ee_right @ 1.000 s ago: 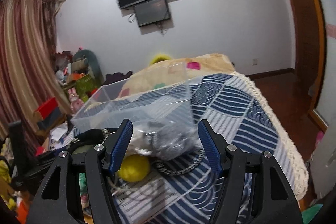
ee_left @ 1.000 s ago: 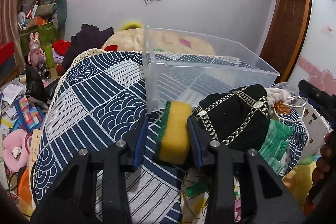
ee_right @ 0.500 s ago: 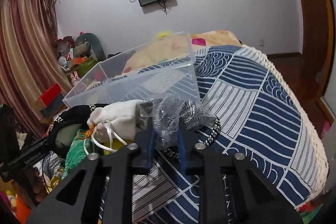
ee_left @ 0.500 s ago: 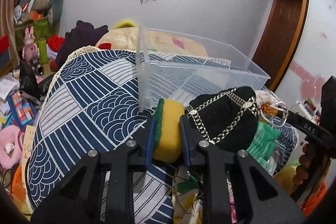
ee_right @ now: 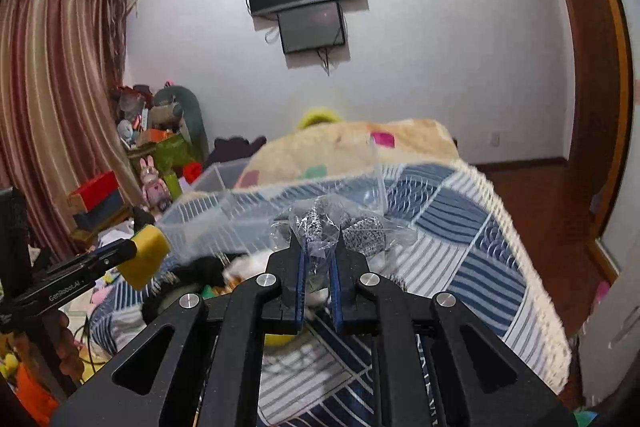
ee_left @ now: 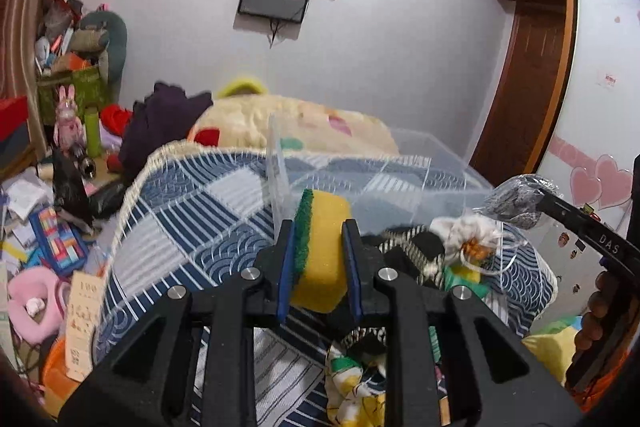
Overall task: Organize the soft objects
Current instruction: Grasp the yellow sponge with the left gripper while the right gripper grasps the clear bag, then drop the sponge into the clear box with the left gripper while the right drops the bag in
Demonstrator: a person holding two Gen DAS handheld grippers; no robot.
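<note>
In the left wrist view, the left gripper (ee_left: 320,259) is clamped on the sponge (ee_left: 323,247), held above the quilt (ee_left: 192,227) just before the bin (ee_left: 400,171); it should be carried over the wall before release. A second ago it lay on the quilt, unpinched.

In the right wrist view, the right gripper (ee_right: 319,259) is clamped on the bag (ee_right: 340,227), lifted near the bin; earlier its jaws were apart.

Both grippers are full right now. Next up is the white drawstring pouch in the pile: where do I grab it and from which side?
Take the white drawstring pouch by its bunched neck, where the cord gathers the cloth into a narrow, pinchable part. Come from above: it lies on top of the pile beside the black chain-trimmed item, so its sides look crowded.
</note>
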